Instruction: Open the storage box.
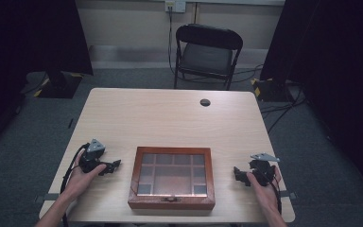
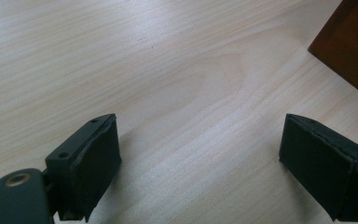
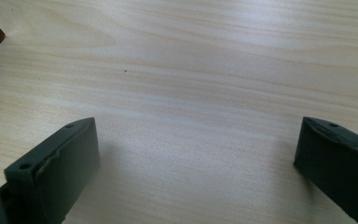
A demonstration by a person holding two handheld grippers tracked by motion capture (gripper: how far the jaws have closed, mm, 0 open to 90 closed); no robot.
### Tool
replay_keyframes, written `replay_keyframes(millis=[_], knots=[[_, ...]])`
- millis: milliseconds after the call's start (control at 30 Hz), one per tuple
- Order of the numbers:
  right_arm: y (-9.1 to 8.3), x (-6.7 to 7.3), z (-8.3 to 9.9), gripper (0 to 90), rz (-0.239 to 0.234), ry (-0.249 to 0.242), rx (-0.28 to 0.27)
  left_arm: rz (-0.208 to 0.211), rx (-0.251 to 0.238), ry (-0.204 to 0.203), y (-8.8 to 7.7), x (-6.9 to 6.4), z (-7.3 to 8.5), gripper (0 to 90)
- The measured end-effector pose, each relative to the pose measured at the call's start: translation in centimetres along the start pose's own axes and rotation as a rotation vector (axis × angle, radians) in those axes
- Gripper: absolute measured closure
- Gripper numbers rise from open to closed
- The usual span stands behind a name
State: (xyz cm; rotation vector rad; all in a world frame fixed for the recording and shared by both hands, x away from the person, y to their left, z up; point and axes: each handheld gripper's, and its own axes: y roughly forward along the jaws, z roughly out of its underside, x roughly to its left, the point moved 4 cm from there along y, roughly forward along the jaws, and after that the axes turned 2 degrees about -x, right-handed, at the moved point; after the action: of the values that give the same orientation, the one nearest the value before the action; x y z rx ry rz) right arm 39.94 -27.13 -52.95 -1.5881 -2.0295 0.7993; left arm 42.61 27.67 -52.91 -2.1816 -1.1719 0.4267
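A brown wooden box (image 1: 171,177) with a glass lid and a front clasp sits at the near middle of the light wood table (image 1: 170,118); its compartments show through the glass. My left gripper (image 1: 115,165) rests on the table to the box's left, jaws wide apart with nothing between them. In the left gripper view the left gripper (image 2: 200,158) stands open over bare wood, with a corner of the box (image 2: 349,44) at the upper right. My right gripper (image 1: 237,173) lies to the right of the box, also open and empty; the right gripper (image 3: 198,163) frames bare wood.
A black folding chair (image 1: 207,54) stands beyond the table's far edge. A round cable hole (image 1: 205,102) sits near the far edge. Dark curtains and stands flank both sides, with cables on the grey floor at the right.
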Motion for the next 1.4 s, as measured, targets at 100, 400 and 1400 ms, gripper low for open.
replay_keyframes(millis=[100,400,1400], knots=[[0.0,0.0,0.0,0.0,0.0,0.0,0.0,0.0,0.0,0.0,0.0,0.0,0.0,11.4],[-0.5,0.2,-0.4,18.8,-0.013,0.002,0.001,0.001,0.0,0.0,0.0,0.0,0.0,11.4],[-5.5,5.4,-4.9,58.7,-0.437,-0.086,-0.135,0.001,0.0,0.0,0.0,0.0,0.0,11.4]])
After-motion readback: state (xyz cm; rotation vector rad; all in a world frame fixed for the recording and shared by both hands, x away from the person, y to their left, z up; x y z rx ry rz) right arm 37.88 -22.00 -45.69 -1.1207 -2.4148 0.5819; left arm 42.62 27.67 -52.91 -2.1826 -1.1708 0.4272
